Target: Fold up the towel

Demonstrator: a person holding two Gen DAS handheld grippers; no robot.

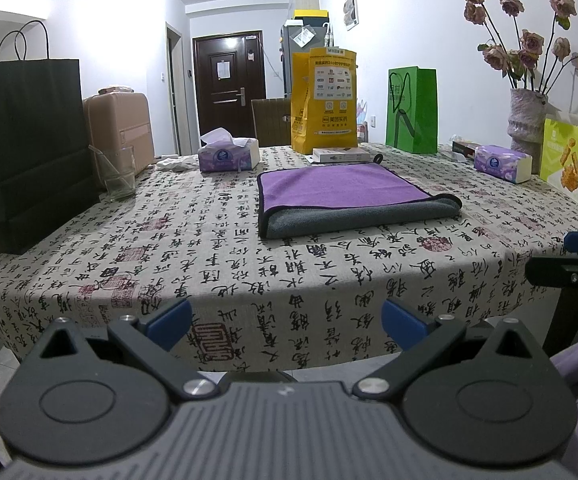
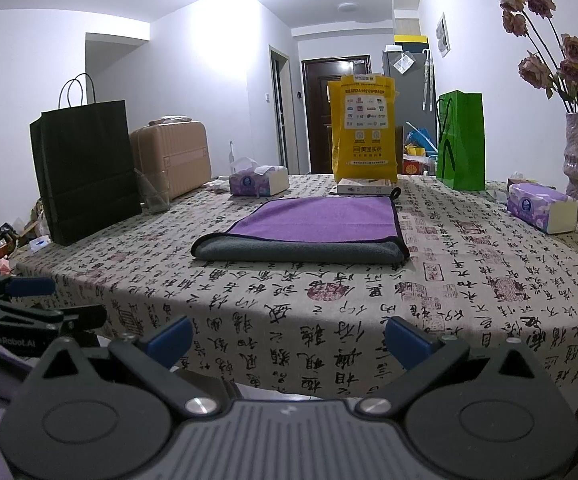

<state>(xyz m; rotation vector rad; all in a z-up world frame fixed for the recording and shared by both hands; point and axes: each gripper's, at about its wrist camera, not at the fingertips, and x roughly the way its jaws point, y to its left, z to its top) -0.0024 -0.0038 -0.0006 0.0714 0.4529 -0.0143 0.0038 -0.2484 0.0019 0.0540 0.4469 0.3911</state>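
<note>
Both grippers, left gripper (image 1: 287, 322) and right gripper (image 2: 288, 340), hang wide open and empty off the table's near edge. Mid-table lies the folded purple-and-grey microfibre towel (image 1: 335, 196). Behind it, an open lilac tissue box (image 1: 229, 155) shows tissue; a clear glass (image 1: 119, 174) holds a straw.

Folded purple towel (image 1: 339, 196) flat on the tablecloth (image 1: 209, 248); left hand-held gripper (image 1: 287, 320) agape, well short.
</note>
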